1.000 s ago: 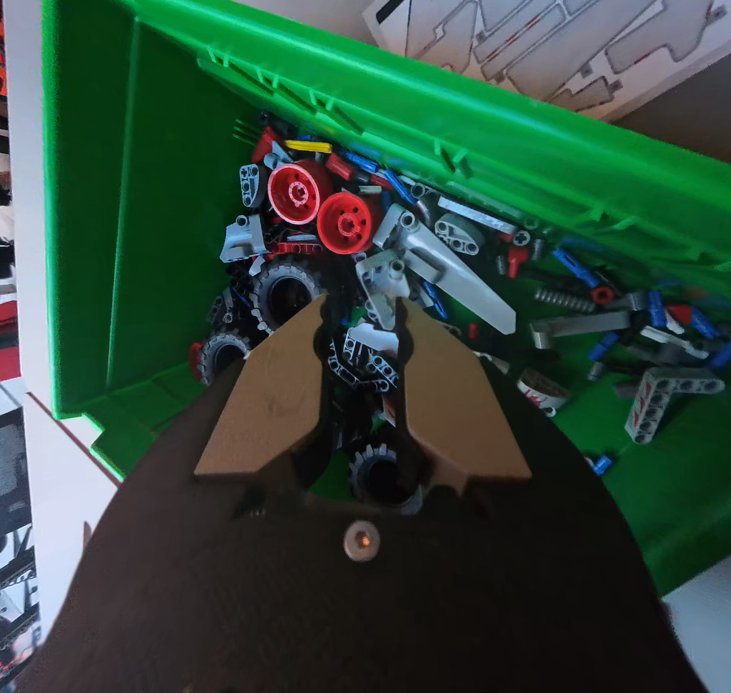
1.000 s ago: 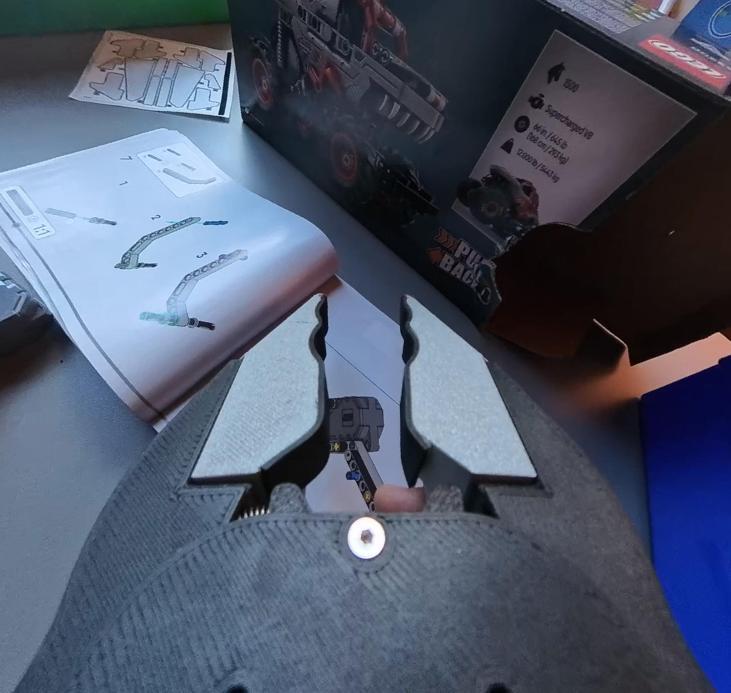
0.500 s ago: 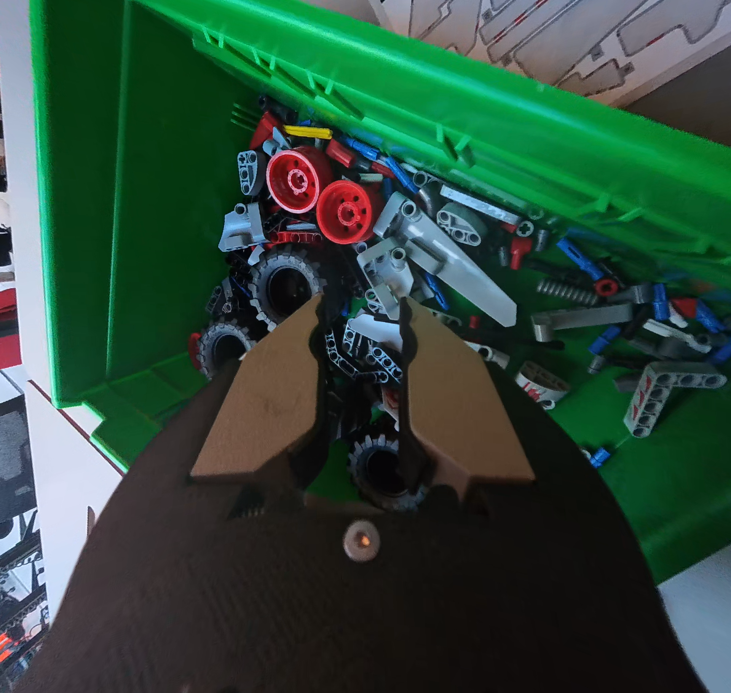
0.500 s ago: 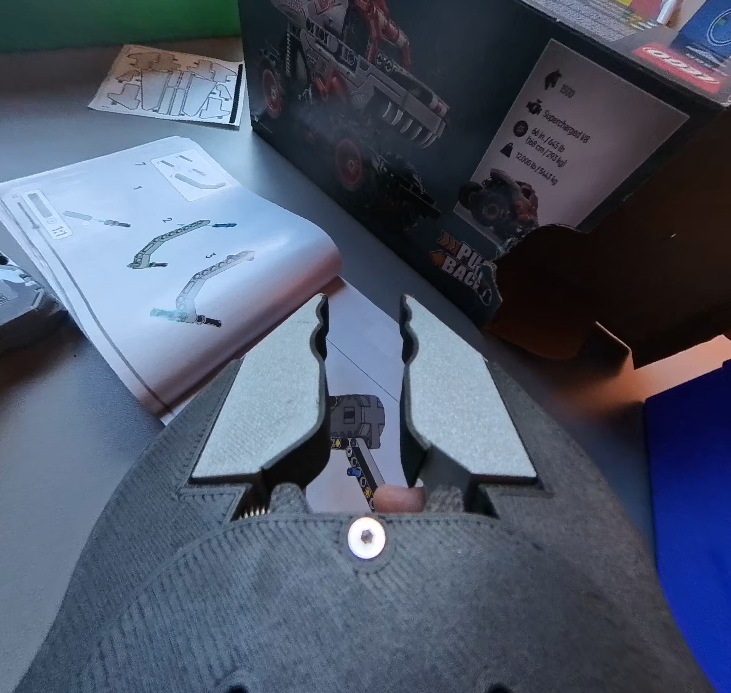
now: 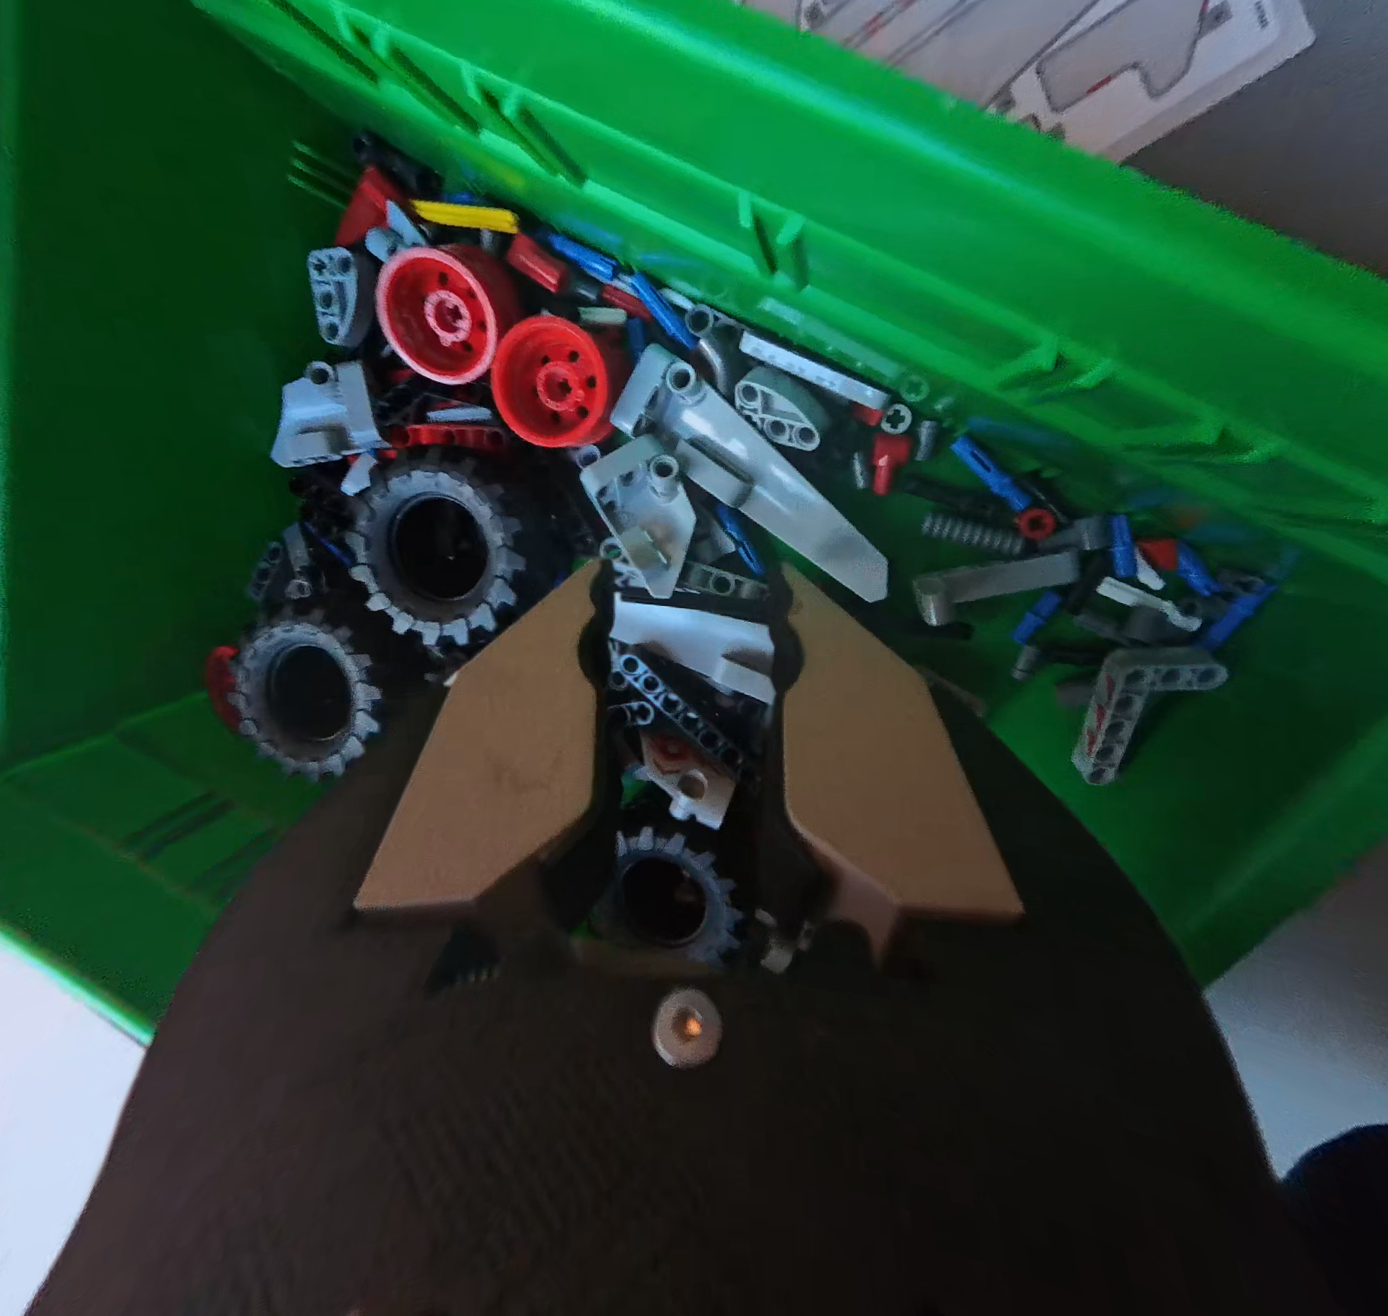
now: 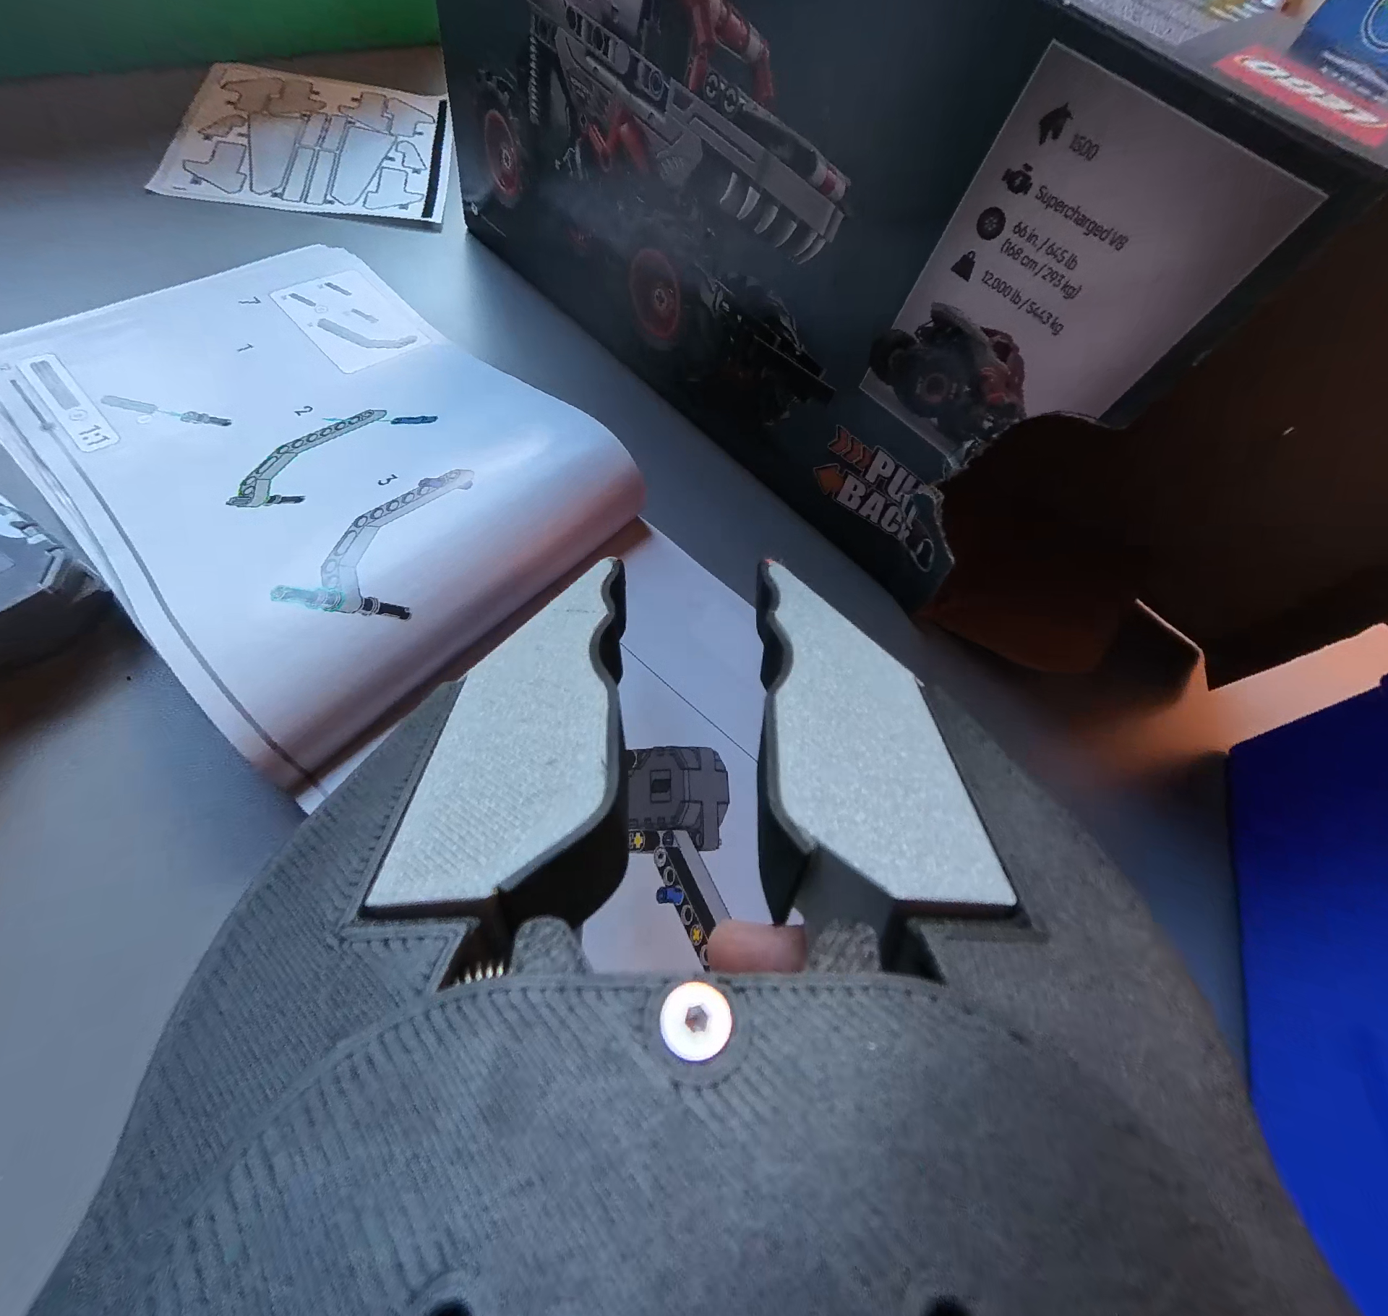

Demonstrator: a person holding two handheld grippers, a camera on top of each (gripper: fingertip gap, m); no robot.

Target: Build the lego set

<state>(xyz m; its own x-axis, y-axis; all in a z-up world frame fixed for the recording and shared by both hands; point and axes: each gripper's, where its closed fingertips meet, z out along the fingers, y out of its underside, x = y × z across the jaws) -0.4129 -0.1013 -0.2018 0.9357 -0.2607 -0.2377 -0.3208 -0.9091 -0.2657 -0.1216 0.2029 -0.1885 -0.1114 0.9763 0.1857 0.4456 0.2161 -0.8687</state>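
A green bin (image 5: pixel 864 175) holds a heap of loose lego pieces: two red wheel hubs (image 5: pixel 552 381), black tyres (image 5: pixel 439 544), grey panels (image 5: pixel 758 483), blue pins and grey beams. My left gripper (image 5: pixel 691 577) is open and empty, its tan fingers hanging just above the heap over a white panel (image 5: pixel 691 637) and black beams. My right gripper (image 6: pixel 689 574) is open and empty above the open instruction booklet (image 6: pixel 300 453) on the grey table.
The dark lego set box (image 6: pixel 789 191) stands behind the booklet, with a torn flap at its right. A sticker sheet (image 6: pixel 308 142) lies at the back left and also shows beyond the bin (image 5: pixel 1051 25). A blue surface (image 6: pixel 1322 942) lies at the right.
My left gripper has moved lower and deeper into the bin, toward the heap of pieces. My right gripper has shifted slightly left over the booklet. Both stay open.
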